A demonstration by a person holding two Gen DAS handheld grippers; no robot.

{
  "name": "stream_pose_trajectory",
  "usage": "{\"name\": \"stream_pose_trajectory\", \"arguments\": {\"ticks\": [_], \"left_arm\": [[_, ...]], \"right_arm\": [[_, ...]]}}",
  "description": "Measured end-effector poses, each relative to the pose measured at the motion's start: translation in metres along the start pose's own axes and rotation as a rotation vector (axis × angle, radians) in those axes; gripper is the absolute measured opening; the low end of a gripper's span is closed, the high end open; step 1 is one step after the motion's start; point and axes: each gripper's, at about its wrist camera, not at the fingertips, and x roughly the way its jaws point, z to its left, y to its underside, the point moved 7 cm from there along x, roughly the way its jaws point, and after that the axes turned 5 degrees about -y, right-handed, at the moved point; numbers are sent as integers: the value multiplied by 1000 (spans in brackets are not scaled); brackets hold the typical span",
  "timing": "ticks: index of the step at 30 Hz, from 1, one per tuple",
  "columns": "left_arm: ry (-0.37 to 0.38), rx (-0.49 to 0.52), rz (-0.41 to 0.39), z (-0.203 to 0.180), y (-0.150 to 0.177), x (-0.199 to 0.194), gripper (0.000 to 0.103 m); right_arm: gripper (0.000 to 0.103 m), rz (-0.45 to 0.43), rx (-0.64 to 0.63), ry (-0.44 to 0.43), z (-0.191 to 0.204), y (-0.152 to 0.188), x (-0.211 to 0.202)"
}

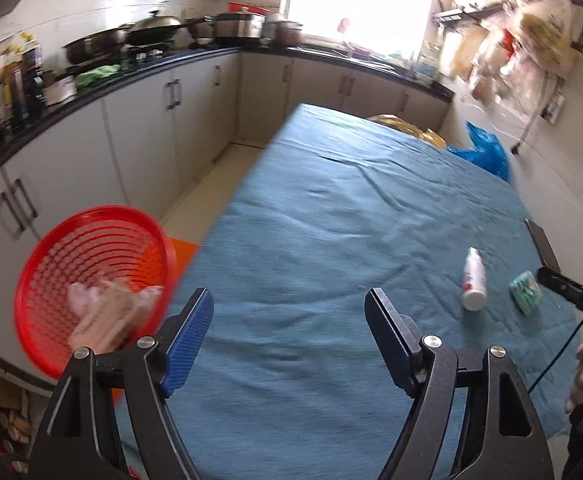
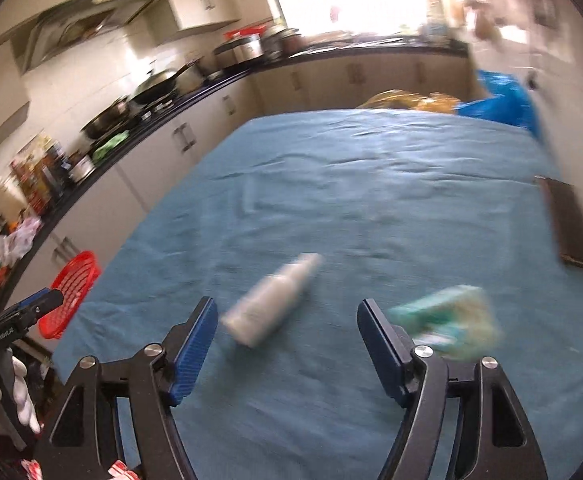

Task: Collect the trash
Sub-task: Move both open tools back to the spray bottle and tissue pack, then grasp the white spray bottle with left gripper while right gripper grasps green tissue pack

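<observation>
left gripper (image 1: 289, 320): fingers standing wide, gripping nothing | right gripper (image 2: 287, 330): fingers standing wide, empty | white bottle (image 2: 273, 300), green packet (image 2: 447, 326) lying on desk (image 2: 371, 184)

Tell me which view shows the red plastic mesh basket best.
The left wrist view: the red plastic mesh basket appears large, its inside and crumpled trash visible. The right wrist view shows it only small at the left table edge.

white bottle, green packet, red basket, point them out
white bottle (image 1: 473, 280), left wrist view, on its body
green packet (image 1: 525, 291), left wrist view, on its top face
red basket (image 1: 91, 256), left wrist view, on its inner mesh wall
</observation>
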Motion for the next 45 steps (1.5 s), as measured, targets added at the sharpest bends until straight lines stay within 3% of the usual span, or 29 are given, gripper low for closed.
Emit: {"name": "stream_pose_trajectory", "arguments": {"ticks": [6, 12, 16, 22, 26, 32, 35, 41, 42, 44, 45], "left_arm": [[77, 72, 30, -56, 2, 20, 77], [154, 103, 96, -107, 5, 43, 77], [190, 115, 142, -132, 10, 54, 77], [211, 179, 184, -162, 17, 70, 77], [219, 186, 203, -177, 18, 80, 77], [212, 197, 191, -190, 13, 88, 77], [197, 222, 190, -197, 10, 96, 77], [216, 247, 210, -212, 9, 110, 77], [215, 252, 207, -213, 9, 111, 75], [211, 267, 193, -218, 8, 111, 61], [203, 279, 186, -218, 8, 111, 45]], "right_arm": [[82, 4, 54, 133, -68, 12, -27], [83, 39, 110, 111, -92, 22, -10], [83, 104, 224, 57, -99, 31, 17], [85, 99, 273, 48, -95, 27, 30], [85, 120, 268, 102, -93, 12, 48], [84, 143, 148, 232, -85, -3, 75], [72, 147, 81, 288, -84, 1, 74], [68, 166, 103, 243, -91, 12, 56], [68, 164, 109, 236, -90, 14, 54], [68, 162, 111, 238, -90, 16, 52], [69, 159, 113, 242, -89, 18, 51]]}}
